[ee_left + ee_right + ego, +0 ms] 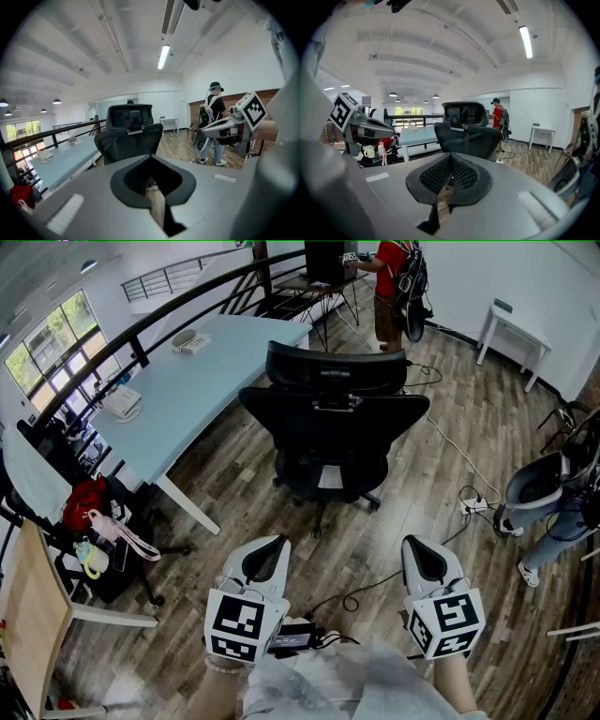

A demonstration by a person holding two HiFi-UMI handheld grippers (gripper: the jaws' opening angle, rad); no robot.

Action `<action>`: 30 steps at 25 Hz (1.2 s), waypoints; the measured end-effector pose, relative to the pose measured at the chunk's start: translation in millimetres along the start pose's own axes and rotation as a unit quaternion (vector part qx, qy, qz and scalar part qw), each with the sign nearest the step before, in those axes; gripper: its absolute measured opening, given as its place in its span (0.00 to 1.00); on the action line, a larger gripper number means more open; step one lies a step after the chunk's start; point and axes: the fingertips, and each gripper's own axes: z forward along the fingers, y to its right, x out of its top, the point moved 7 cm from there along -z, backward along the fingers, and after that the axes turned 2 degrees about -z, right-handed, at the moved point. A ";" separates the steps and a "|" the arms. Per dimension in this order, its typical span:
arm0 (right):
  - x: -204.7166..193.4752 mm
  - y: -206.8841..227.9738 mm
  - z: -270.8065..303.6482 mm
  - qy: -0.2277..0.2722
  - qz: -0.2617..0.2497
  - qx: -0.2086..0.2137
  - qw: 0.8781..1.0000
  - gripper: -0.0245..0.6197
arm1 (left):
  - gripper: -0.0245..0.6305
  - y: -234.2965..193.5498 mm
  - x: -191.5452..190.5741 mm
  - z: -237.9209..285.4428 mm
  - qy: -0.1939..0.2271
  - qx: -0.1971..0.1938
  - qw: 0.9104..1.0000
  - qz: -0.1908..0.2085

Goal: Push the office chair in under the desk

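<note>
Both of my grippers were shut and held nothing. The left gripper point(152, 190) had its jaws pressed together with only floorboards showing past them, and the right gripper point(446, 182) was closed the same way, its mesh pads meeting on empty air. I held the two side by side, well apart from each other, both tipped a little downward.

The office chair point(332, 426) stood straight ahead, between the lines of the two grippers and well clear of both, so neither touched it. Its backrest and headrest were turned toward me. It was pulled out on the wooden floor point(234, 493), not tucked in. The desk point(192, 381), with its pale blue top, lay ahead and off to the left of the left gripper, and the chair sat just beside the desk's near corner.

Ahead and to the right of the right gripper, a power strip point(474, 505) with cables lay on the floor. Low to the left of the left gripper a red bag point(84, 501) sat on a small cart. Far beyond the chair, a person in a red top point(388, 282) stood at another table.
</note>
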 end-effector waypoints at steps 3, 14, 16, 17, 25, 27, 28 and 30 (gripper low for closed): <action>-1.4 -2.7 0.2 0.001 0.001 0.000 1.000 0.05 | 0.04 -1.2 -2.0 -1.8 0.000 0.000 1.000 0.002; -0.1 -5.0 -4.8 0.010 0.002 0.003 1.000 0.05 | 0.04 6.0 -3.0 -5.1 0.001 0.001 1.000 -0.002; -1.3 -5.0 -7.7 0.010 -0.001 0.003 1.000 0.05 | 0.04 9.0 -4.0 -6.6 0.000 0.000 1.000 -0.002; -1.6 -4.6 -8.7 0.009 -0.002 0.003 1.000 0.05 | 0.04 9.9 -4.1 -7.4 0.000 0.000 1.000 -0.002; -4.0 -2.9 -5.4 0.005 0.000 0.004 1.000 0.05 | 0.04 8.5 -4.0 -7.8 -0.004 0.004 1.000 -0.002; -3.2 -2.3 -1.7 0.005 -0.003 0.006 1.000 0.05 | 0.04 6.2 -3.9 -3.2 -0.004 0.004 1.000 -0.001; -2.7 -2.1 0.4 0.004 -0.005 0.007 1.000 0.05 | 0.04 4.9 -3.8 -0.6 -0.004 0.004 1.000 0.000; -1.3 -1.3 5.3 0.001 -0.008 0.007 1.000 0.05 | 0.04 1.5 -2.7 4.5 -0.001 0.002 1.000 0.000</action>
